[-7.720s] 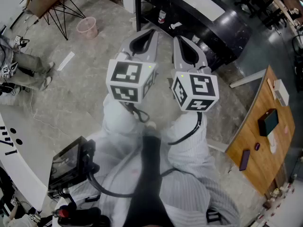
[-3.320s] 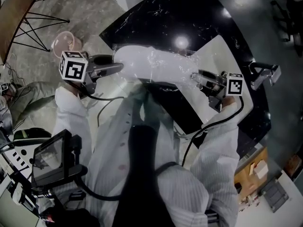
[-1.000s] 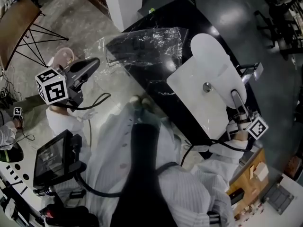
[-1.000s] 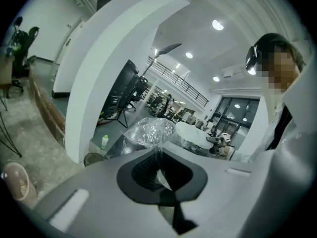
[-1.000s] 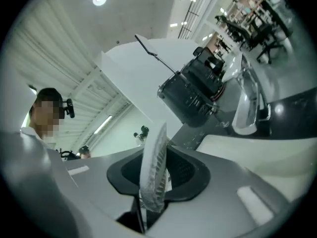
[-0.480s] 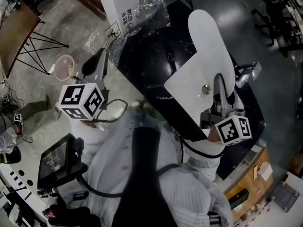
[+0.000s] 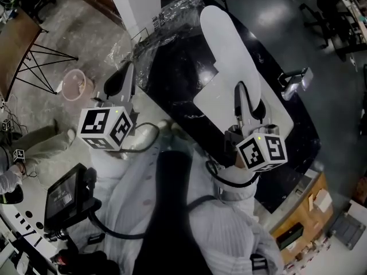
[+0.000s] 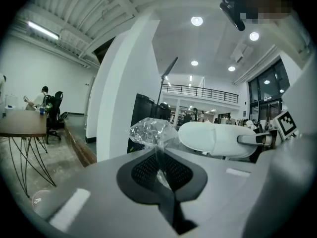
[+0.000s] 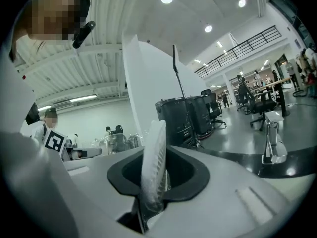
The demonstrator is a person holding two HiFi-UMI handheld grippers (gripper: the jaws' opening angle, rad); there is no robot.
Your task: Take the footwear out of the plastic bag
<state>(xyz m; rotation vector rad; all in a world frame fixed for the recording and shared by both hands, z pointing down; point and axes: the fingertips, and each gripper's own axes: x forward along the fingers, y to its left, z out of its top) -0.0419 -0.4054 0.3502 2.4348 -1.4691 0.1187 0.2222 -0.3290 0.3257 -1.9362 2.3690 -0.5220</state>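
White slipper [image 7: 229, 44], long and flat, held edge-on above a glossy black table [image 7: 189, 90]; the right gripper [image 7: 241, 93] grasps it at one end, its jaws having just been closing on the ribbed white edge that stands between them. Crinkled clear plastic bag [image 7: 178, 7], up and to the left of the slipper and apparently empty of it, is pinched by a thin gathered fold in the fully clenched left gripper [image 7: 127, 70]. Seen from the left gripper view, the slipper lies just beside the bag, outside it.
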